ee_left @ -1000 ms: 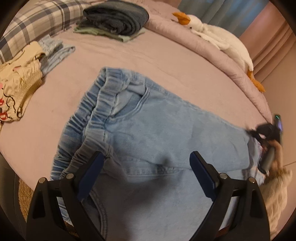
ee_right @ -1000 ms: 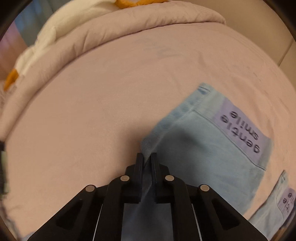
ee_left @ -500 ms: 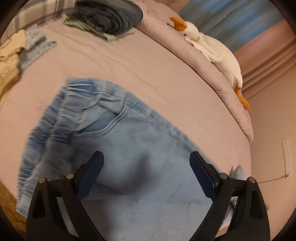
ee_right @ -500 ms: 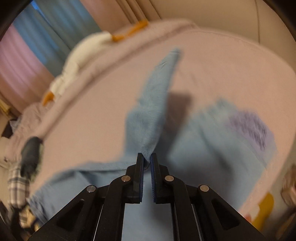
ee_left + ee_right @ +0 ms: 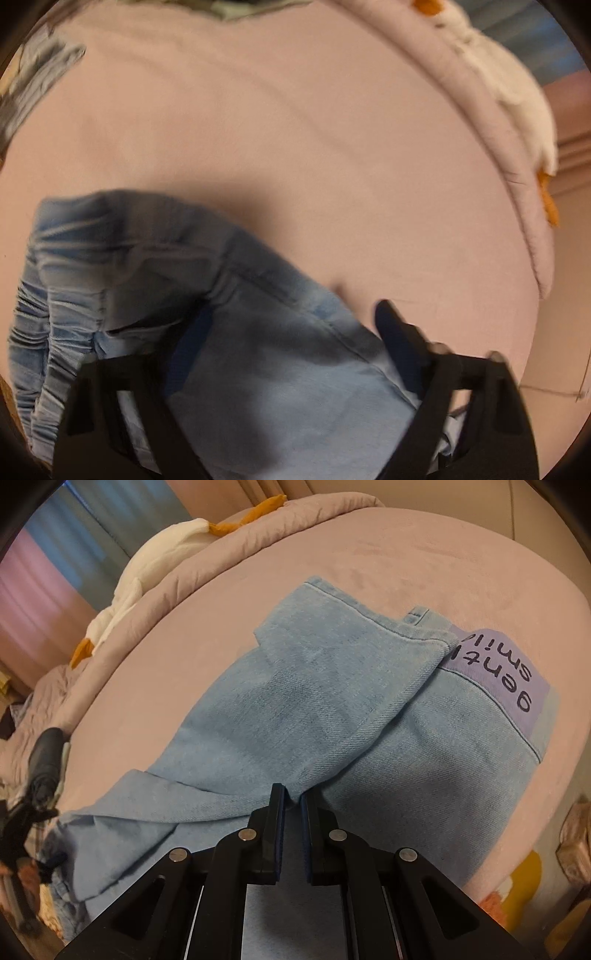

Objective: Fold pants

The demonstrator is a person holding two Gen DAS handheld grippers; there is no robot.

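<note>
Light blue denim pants (image 5: 314, 709) lie on the pink bed, one leg laid over the other, with a purple "gentle smile" label (image 5: 506, 675) at the hem. My right gripper (image 5: 291, 794) is shut on a fold of the pants fabric near the middle. In the left wrist view the pants' elastic waistband (image 5: 40, 332) is at the left. My left gripper (image 5: 291, 325) is open wide just above the pants (image 5: 258, 369) near the waist; the frame is blurred by motion.
A white stuffed goose (image 5: 147, 565) lies on the rolled pink duvet (image 5: 517, 158) along the bed's far edge. Folded clothes (image 5: 40, 74) sit at the far left of the bed. The other gripper (image 5: 40, 760) shows at the left of the right wrist view.
My right gripper has carried one pant leg up and over and laid it on the other leg. My left gripper has moved forward and lower over the waist, still open.
</note>
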